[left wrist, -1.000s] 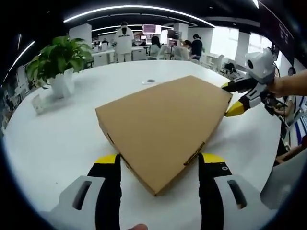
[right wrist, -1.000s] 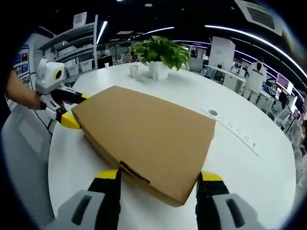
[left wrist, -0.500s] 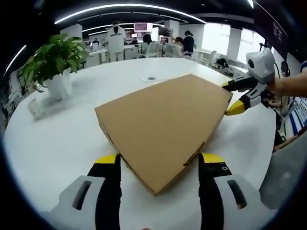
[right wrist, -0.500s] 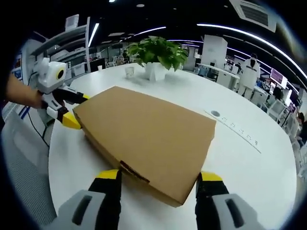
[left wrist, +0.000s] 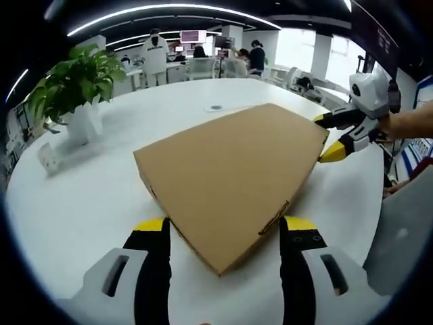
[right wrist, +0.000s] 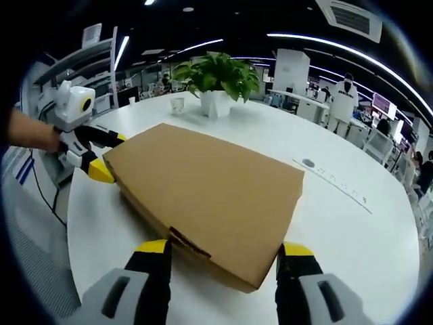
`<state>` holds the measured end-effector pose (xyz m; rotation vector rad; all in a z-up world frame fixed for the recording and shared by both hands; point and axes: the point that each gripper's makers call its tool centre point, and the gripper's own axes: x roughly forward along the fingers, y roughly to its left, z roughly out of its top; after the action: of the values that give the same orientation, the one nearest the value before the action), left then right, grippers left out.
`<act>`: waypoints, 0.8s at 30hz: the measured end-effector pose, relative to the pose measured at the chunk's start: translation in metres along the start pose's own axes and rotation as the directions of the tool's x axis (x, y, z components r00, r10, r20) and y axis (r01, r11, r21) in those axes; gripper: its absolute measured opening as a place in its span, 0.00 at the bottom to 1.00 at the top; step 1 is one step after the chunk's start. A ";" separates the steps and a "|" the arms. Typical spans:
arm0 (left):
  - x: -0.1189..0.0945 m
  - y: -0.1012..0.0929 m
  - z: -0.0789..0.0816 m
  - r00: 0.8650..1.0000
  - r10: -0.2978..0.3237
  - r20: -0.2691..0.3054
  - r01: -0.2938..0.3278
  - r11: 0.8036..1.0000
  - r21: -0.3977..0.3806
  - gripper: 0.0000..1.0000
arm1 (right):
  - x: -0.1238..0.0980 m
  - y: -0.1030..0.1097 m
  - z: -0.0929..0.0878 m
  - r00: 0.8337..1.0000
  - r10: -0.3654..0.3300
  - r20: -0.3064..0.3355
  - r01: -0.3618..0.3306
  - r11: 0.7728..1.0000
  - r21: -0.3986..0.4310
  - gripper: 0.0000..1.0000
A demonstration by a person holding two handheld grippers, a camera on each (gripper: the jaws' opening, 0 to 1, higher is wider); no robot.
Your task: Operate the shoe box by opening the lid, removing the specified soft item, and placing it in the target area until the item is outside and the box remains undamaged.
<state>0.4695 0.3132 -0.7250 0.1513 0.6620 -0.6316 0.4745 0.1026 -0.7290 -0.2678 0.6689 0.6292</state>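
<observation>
A flat brown cardboard shoe box (left wrist: 230,176) with its lid down is on or just over a round white table (left wrist: 81,196). My left gripper (left wrist: 223,227) straddles the box's near corner, its yellow-tipped fingers (left wrist: 152,227) pressed against both sides. In the right gripper view the same box (right wrist: 210,189) has my right gripper (right wrist: 226,249) clamped on the opposite corner. Each gripper also appears at the box's far corner in the other view: the right gripper (left wrist: 328,139), held by a hand, and the left gripper (right wrist: 105,156). The box's contents are hidden.
A potted green plant (left wrist: 74,81) (right wrist: 216,74) stands at the back of the table (right wrist: 358,237), with a small cup (right wrist: 177,105) beside it. A socket strip (right wrist: 331,183) is set into the tabletop. Grey chairs (left wrist: 399,244) stand at the table edge. People are at desks beyond.
The box keeps its place between both pairs of jaws while the room behind shifts slightly, so box and grippers have moved together. Neither grip has changed.
</observation>
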 end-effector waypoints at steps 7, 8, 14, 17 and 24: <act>-0.005 0.021 -0.004 0.999 -0.016 -0.034 0.017 0.999 0.033 0.65 | 0.008 0.019 0.009 0.999 -0.032 0.013 0.032 0.999 0.026 0.60; -0.007 0.022 -0.005 0.999 -0.015 -0.040 0.017 0.999 0.039 0.66 | 0.009 0.021 0.009 0.999 -0.035 0.014 0.035 0.999 0.028 0.60; -0.009 0.028 -0.004 0.997 -0.023 -0.071 0.027 0.997 0.069 0.66 | 0.013 0.029 0.014 0.998 -0.062 0.012 0.062 0.997 0.049 0.60; -0.010 0.031 -0.004 0.996 -0.027 -0.087 0.034 0.996 0.078 0.66 | 0.015 0.032 0.015 0.997 -0.073 0.007 0.072 0.996 0.058 0.60; -0.009 0.040 -0.002 0.993 -0.022 -0.113 0.034 0.994 0.107 0.67 | 0.020 0.039 0.019 0.995 -0.102 -0.003 0.102 0.991 0.083 0.60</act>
<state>0.4867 0.3508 -0.7239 0.2808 0.7394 -0.6901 0.4723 0.1502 -0.7290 -0.2233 0.6739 0.5027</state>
